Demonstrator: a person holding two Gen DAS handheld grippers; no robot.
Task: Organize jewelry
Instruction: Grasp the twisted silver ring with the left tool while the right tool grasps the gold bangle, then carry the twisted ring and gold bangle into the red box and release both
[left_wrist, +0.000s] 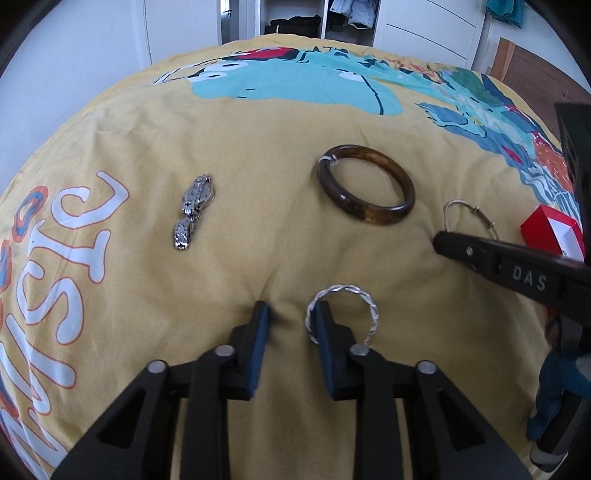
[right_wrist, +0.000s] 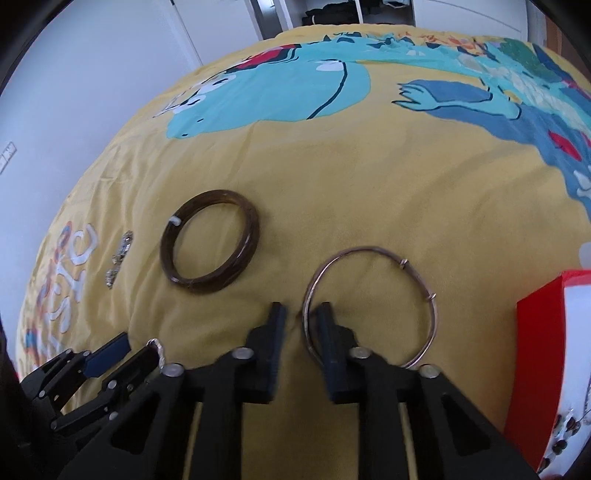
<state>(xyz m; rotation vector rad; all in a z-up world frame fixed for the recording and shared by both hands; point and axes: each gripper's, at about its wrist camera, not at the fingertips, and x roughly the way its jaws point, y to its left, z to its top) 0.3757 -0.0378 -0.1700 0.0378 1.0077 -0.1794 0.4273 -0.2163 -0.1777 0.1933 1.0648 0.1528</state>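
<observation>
On the yellow printed bed cover (left_wrist: 258, 147) lie several pieces of jewelry. My left gripper (left_wrist: 292, 314) points down at a twisted silver bangle (left_wrist: 347, 288). Its right finger stands inside the ring, the ring's left rim lies between the jaws, and the left pad is clear of it, so the gripper is open. My right gripper (right_wrist: 301, 314) has closed down narrow on the left rim of a thin metal bangle (right_wrist: 369, 249). A brown bangle (left_wrist: 369, 216) (right_wrist: 252, 229) and a silver watch (left_wrist: 192, 210) (right_wrist: 118, 258) lie farther out, untouched.
A red box with a white inside (right_wrist: 539, 350) (left_wrist: 546, 225) stands at the right, holding small beads. The left gripper (right_wrist: 125, 350) shows at the lower left of the right wrist view. White wardrobes and a wall stand beyond the bed.
</observation>
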